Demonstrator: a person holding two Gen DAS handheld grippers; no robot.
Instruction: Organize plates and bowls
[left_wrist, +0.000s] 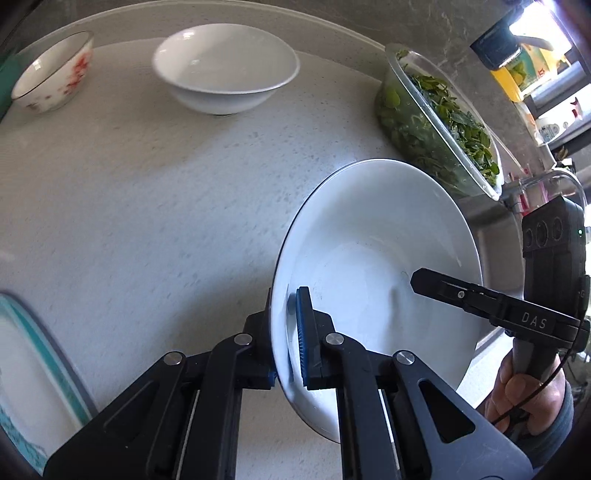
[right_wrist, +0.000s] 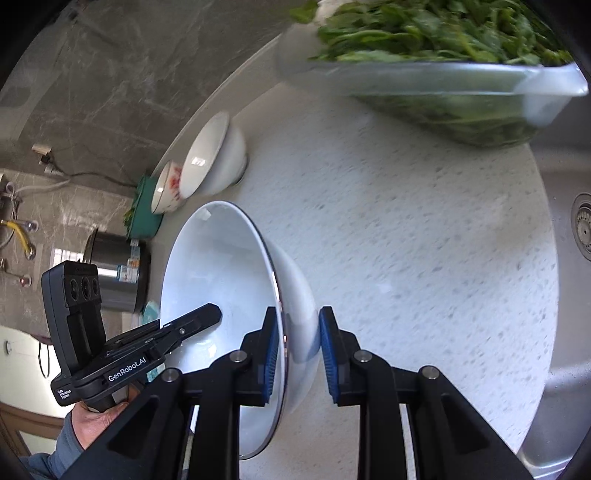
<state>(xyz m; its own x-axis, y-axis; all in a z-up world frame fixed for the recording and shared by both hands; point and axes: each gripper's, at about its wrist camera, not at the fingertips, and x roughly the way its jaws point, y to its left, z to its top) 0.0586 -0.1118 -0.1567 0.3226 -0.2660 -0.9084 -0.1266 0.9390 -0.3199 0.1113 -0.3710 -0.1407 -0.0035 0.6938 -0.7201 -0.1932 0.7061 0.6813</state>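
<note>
The glass dish of greens is smeared by motion blur in the right wrist view, its top cut by the picture's edge. The teal-rimmed plate is cropped at the left wrist view's lower left edge. Behind the floral bowl, a green object is mostly hidden. The steel pot stands partly behind the left gripper's body; its label print is too small to read.

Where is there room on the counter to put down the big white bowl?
The bowl could go on the bare counter, a wide patch between the other white bowl, the flowered bowl and the teal-edged dish. It is crowded by the glass dish of greens and the sink.
</note>
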